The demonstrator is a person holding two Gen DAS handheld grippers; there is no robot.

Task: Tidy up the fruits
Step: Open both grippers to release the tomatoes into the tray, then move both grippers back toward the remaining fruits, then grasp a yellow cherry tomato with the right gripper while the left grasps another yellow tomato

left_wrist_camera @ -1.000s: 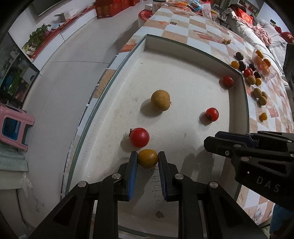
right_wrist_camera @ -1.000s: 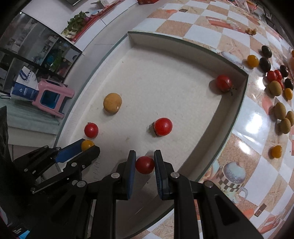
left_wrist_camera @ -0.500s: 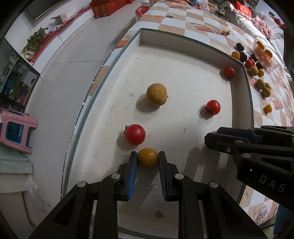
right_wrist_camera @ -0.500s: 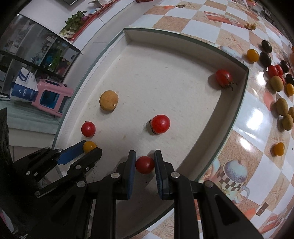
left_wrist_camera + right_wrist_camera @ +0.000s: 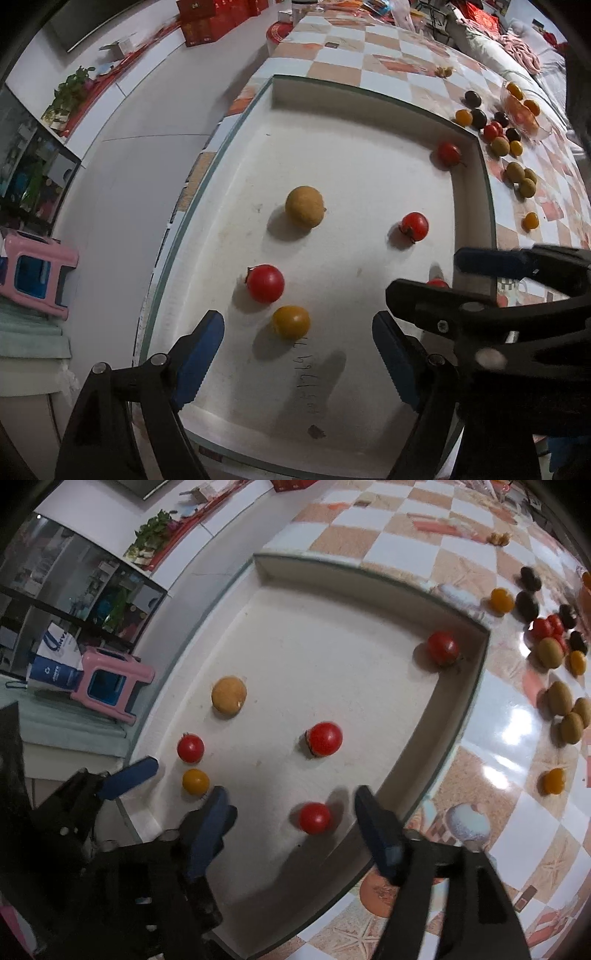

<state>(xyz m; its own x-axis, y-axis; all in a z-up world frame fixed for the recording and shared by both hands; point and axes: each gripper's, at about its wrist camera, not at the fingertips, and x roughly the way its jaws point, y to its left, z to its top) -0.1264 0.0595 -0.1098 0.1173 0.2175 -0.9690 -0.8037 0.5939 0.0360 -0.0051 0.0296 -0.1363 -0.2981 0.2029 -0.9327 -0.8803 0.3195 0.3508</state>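
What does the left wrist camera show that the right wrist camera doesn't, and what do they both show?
Only the left wrist view shows the handwritten marks on the tray floor. Only the right wrist view shows the whole small red tomato between the right gripper's opening jaws. Both show the white tray, the tan round fruit and the yellow tomato between the left gripper's opening jaws.

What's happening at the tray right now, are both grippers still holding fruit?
No. A person is working two handheld grippers over the white tray. The left gripper is opening, and the yellow tomato sits free on the tray floor between its fingers. The right gripper is opening too, with a red tomato lying loose between its fingers. Three more red tomatoes and a tan round fruit already lie in the tray. More small fruit waits on the checkered tablecloth beside it.
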